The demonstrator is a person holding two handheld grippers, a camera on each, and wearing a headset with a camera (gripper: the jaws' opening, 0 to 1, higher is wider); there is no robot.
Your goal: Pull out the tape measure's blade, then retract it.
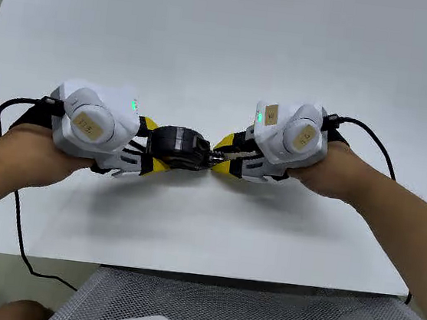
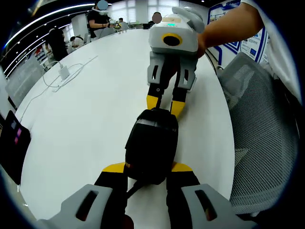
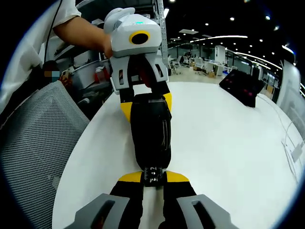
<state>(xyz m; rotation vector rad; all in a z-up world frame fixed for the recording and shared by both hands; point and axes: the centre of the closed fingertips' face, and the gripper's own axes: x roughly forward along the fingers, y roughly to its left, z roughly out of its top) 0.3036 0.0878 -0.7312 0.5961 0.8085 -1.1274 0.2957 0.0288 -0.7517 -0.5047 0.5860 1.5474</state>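
Now clamped at both ends

Tape measure (image 1: 178,147) at near side of white table (image 1: 210,51): case (image 2: 151,143) squeezed by left gripper (image 2: 148,168), end hook (image 3: 153,173) pinched by right gripper (image 3: 153,177). Probably rigid case, thin springy blade; pull straight by hook.

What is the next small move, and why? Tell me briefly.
Probably draw the right gripper slowly, straight away from the left gripper. The left is shut on the tape measure. The right is shut on the end hook right at the case mouth. Hardly any blade is out yet.
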